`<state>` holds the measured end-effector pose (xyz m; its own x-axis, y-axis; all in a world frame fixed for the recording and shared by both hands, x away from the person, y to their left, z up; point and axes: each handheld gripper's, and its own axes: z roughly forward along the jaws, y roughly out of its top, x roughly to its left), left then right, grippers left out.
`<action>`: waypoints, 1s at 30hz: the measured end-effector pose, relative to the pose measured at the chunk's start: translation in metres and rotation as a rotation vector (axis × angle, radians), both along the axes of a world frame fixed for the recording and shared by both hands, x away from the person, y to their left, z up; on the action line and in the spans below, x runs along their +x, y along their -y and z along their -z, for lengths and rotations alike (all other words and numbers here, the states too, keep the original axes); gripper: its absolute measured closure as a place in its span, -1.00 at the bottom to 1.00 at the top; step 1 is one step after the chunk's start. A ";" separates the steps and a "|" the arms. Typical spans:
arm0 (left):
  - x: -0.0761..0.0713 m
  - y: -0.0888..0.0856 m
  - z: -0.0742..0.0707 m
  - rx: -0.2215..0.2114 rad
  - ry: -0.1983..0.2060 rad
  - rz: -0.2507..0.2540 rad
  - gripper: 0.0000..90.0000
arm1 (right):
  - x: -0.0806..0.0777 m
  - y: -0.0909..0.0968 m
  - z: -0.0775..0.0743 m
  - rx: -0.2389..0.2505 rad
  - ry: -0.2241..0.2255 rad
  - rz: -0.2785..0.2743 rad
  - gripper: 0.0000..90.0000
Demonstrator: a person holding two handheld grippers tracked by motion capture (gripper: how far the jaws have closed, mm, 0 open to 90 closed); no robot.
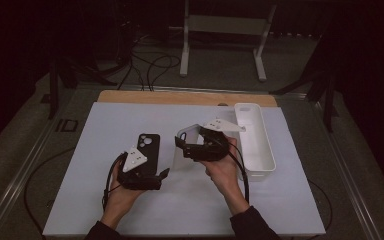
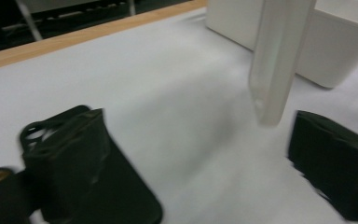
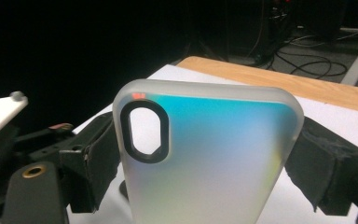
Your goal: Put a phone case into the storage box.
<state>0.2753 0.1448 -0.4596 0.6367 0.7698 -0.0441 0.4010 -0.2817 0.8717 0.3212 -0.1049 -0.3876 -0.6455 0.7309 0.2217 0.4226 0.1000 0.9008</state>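
Note:
A black phone case point(image 1: 148, 148) lies flat on the white table mat, camera cutout at its far end. My left gripper point(image 1: 153, 172) sits at its near end with the jaws open. In the left gripper view the black case point(image 2: 88, 172) lies by the left jaw, and the right pad point(image 2: 335, 170) stands well apart from it. My right gripper point(image 1: 181, 145) is shut on a frosted translucent phone case point(image 1: 189, 134) held upright above the mat. The right gripper view has this case point(image 3: 209, 154) between both black pads point(image 3: 326, 172). It also hangs ahead in the left gripper view point(image 2: 275, 60).
A long white bin point(image 1: 254, 142) stands on the mat at the right, just beyond the right hand. The mat point(image 1: 105, 125) covers a wooden table whose far edge point(image 1: 180, 97) is bare. Cables and a white stand point(image 1: 220, 30) lie on the floor behind.

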 end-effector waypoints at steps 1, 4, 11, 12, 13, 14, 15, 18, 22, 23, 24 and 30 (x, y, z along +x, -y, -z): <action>0.000 -0.004 0.000 -0.003 0.004 -0.008 -0.98 | 0.002 0.001 -0.001 -0.004 0.004 0.004 -0.62; -0.002 -0.015 0.000 0.000 0.020 -0.035 -1.00 | 0.009 0.005 -0.003 -0.011 0.016 0.019 -0.62; -0.010 -0.041 0.003 0.005 0.044 -0.098 -1.00 | 0.025 0.011 -0.002 -0.055 0.031 0.051 -0.62; -0.012 -0.045 0.003 0.003 0.049 -0.108 -1.00 | 0.028 0.012 -0.001 -0.062 0.031 0.055 -0.62; -0.013 -0.048 0.004 -0.002 0.051 -0.114 -1.00 | 0.028 0.012 -0.001 -0.062 0.031 0.055 -0.62; -0.014 -0.052 0.004 0.000 0.054 -0.123 -1.00 | 0.030 0.012 -0.001 -0.063 0.027 0.060 -0.62; -0.016 -0.056 0.005 -0.001 0.063 -0.132 -1.00 | 0.033 0.012 0.000 -0.068 0.026 0.064 -0.62; -0.019 -0.065 0.007 0.003 0.071 -0.156 -1.00 | 0.042 0.013 0.001 -0.084 0.025 0.074 -0.62; -0.026 -0.076 0.013 0.006 0.081 -0.172 -1.00 | 0.047 0.013 0.002 -0.087 0.018 0.088 -0.62; -0.027 -0.078 0.014 0.011 0.081 -0.180 -1.00 | 0.052 0.015 0.003 -0.100 0.013 0.104 -0.62; -0.028 -0.082 0.015 0.019 0.084 -0.188 -1.00 | 0.054 0.016 0.004 -0.105 0.015 0.110 -0.62; -0.027 -0.088 0.020 0.014 0.087 -0.199 -1.00 | 0.065 0.022 0.000 -0.110 0.010 0.145 -0.62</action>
<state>0.2484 0.2331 -0.4793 0.4733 0.8808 0.0161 0.3729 -0.2169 0.9022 0.3862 -0.1273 -0.3875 -0.5331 0.8360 0.1297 0.4310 0.1365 0.8919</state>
